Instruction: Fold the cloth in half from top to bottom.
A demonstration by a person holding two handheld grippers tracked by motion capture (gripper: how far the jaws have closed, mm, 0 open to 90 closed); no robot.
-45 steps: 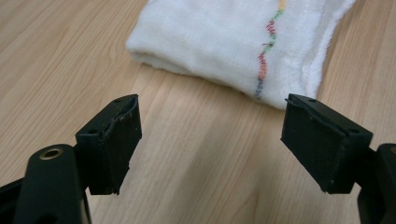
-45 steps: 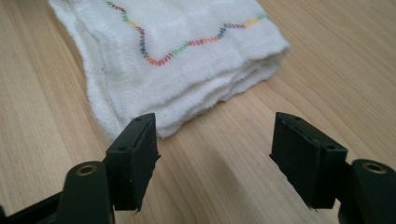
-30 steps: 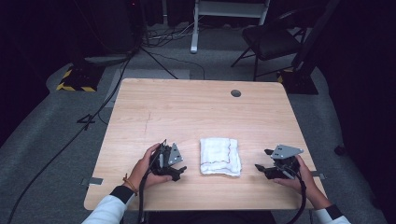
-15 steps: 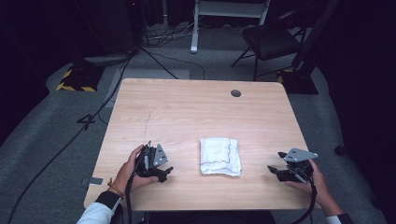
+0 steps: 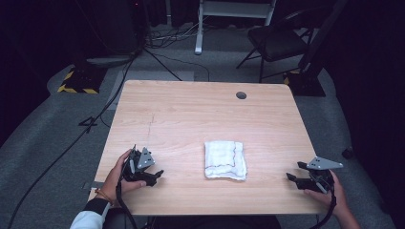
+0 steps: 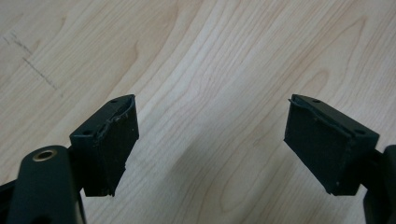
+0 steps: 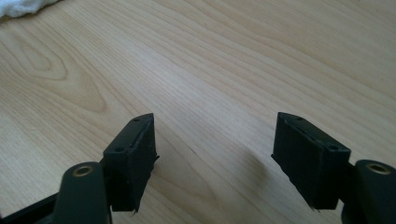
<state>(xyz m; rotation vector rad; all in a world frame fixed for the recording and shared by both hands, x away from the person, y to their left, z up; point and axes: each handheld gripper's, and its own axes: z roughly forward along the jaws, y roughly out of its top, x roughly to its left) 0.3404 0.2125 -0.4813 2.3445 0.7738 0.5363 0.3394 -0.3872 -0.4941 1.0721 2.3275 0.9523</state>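
Cloth [image 5: 225, 160] is lying folded near the front middle of the bench [image 5: 200, 114], flat, with a thin red line running along its right side. Both hand-held grippers are sitting well apart from it, one on either side. The left hand-held gripper [image 5: 152, 175] is resting low over the front left of the bench, its jaws spread wide with bare wood showing between them in the left gripper view [image 6: 210, 140]. The right hand-held gripper [image 5: 295, 172] is hovering at the front right edge, jaws likewise gaping and gripping nothing [image 7: 212, 154]; a white corner of the cloth [image 7: 23, 7] is peeking in at the top left of the right gripper view.

Judging from this, the cloth looks neatly folded already, and the step in hand is either a fresh approach or a parting from it. If reaching in again, each gripper should be coming low and level toward its near edge, keeping jaws wide until a pad is sliding under the fold. Pinching only the top layer is risking the stack opening, so catching all layers together is wiser. Moving both sides at an even pace is helping keep the folds square.
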